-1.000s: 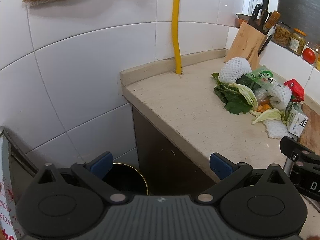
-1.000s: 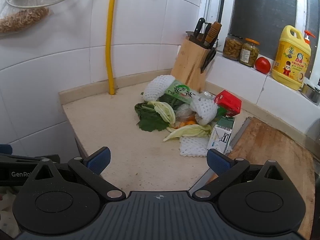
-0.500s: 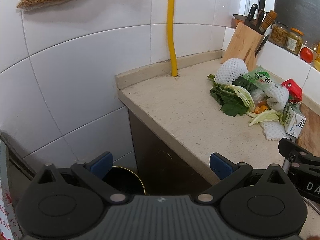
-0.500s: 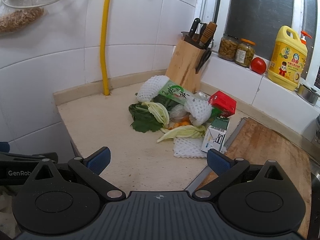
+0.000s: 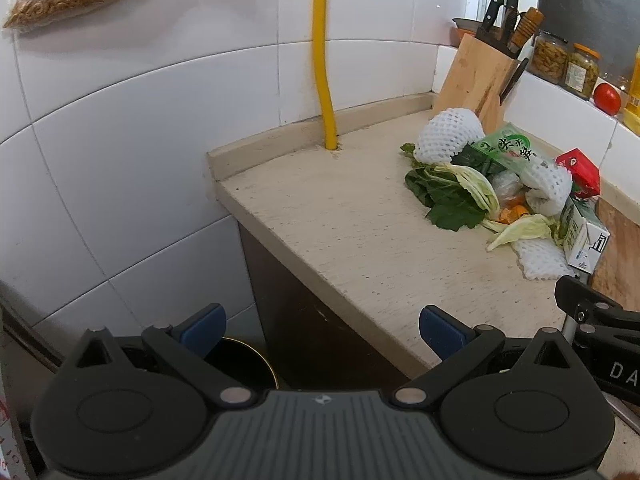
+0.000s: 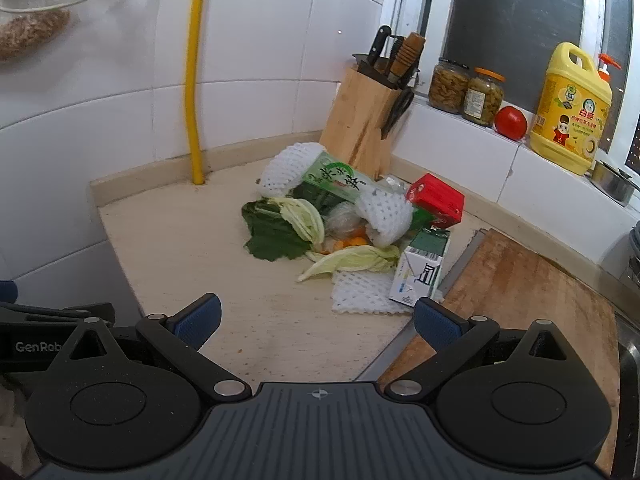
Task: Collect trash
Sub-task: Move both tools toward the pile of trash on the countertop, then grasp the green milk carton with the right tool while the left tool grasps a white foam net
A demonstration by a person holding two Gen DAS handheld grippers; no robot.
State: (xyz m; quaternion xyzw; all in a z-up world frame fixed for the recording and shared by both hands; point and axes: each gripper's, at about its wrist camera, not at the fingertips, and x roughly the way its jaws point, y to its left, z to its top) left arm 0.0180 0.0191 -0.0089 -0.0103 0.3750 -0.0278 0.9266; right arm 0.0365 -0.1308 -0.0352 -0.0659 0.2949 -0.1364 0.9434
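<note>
Nothing has been collected as far as the views show — the whole trash heap [image 6: 340, 224] lies on the bench [image 6: 192, 252], near the back corner, in front of the knife block [image 6: 362, 120] and beside the wooden cutting board [image 6: 520, 292]. Both tools are empty: the left hand-held gripper [image 5: 322, 326] hangs with jaws wide apart over the bench edge, above a dark bin [image 5: 244, 364] on the floor; the right hand-held gripper [image 6: 316, 318] is likewise spread, aimed at the heap and well short of it. Count of the heap: three white foam nets [image 6: 288, 168], one green printed packet [image 6: 340, 180], one red carton [image 6: 438, 200], one green-and-white carton [image 6: 422, 272], a clear crumpled wrapper, some orange peel, and leaf scraps — two pale cabbage leaves and at least one dark one. All of it remains to be moved; the bin looks the likely destination.
</note>
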